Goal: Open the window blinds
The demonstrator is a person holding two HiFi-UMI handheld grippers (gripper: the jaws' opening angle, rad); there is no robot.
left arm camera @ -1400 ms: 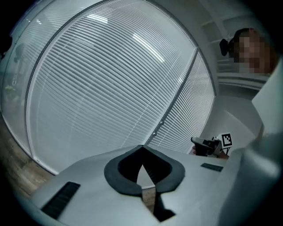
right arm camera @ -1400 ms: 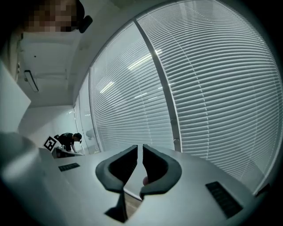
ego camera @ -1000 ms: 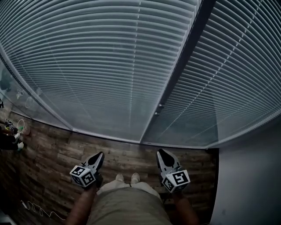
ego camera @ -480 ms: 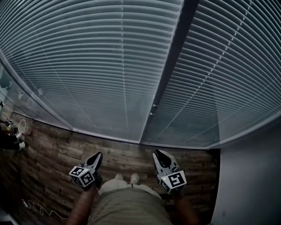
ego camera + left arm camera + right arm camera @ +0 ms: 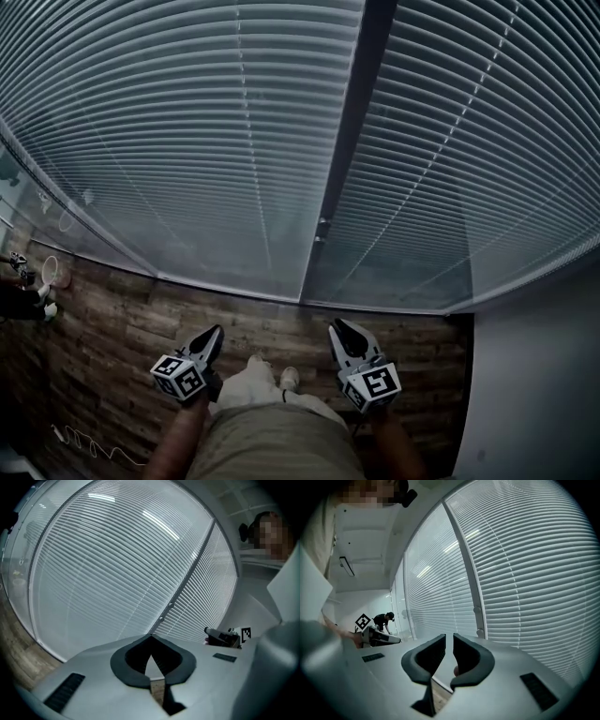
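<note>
Facing the window blinds (image 5: 234, 141), hanging fully lowered ahead with slats shut, so nothing counting as done yet. Holding the left gripper (image 5: 214, 334) and the right gripper (image 5: 337, 328) low, well short of them, each with jaws pressed together on nothing. Reaching in and working whatever control opens them all remaining, seemingly.

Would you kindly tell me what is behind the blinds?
Only a dark upright frame shows, in the gap between the two blinds. Their closed slats hide the glass and whatever lies outside.
</note>
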